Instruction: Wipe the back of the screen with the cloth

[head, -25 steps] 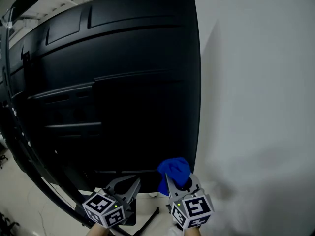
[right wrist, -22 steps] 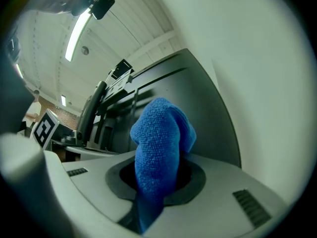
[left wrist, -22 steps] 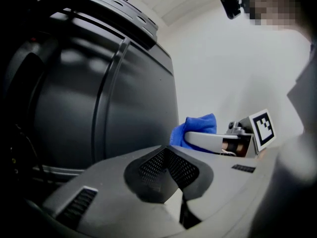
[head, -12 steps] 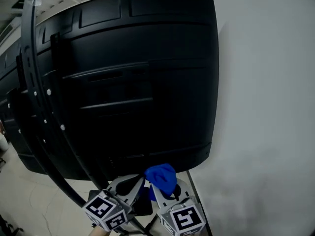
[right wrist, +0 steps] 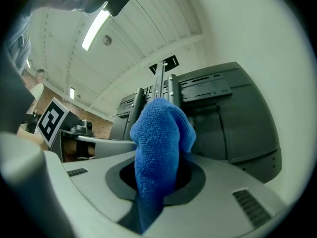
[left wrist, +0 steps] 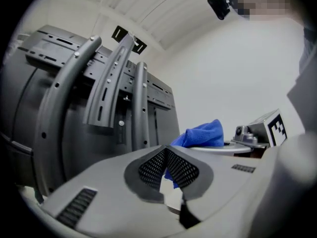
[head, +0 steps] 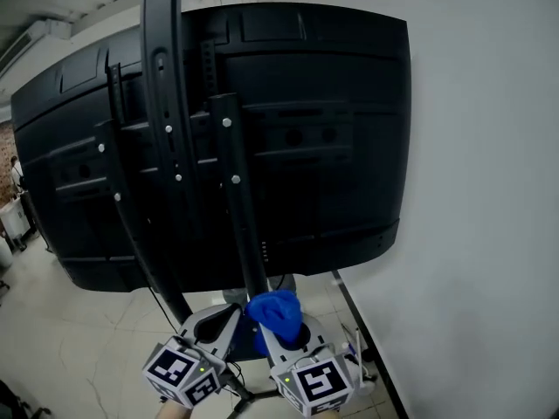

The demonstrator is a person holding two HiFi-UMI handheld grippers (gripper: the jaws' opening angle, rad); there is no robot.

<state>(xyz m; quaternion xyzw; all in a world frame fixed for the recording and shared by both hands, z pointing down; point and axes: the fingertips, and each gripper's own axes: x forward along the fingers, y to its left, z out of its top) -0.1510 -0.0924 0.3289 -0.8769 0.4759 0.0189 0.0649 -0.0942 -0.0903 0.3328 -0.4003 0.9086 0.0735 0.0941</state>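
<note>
Approach phase, wiping not yet begun: the right hand-held gripper [right wrist: 157, 180] clamps the blue cloth [head: 276, 309], bunched upright, low beneath the screen's black back [head: 341, 147] and clear of it. The left hand-held gripper [left wrist: 166, 155] sits pinched closed and empty, just beside. Next, I'd judge: lift the cloth onto the panel, avoiding the mount rails [head: 162, 103].
</note>
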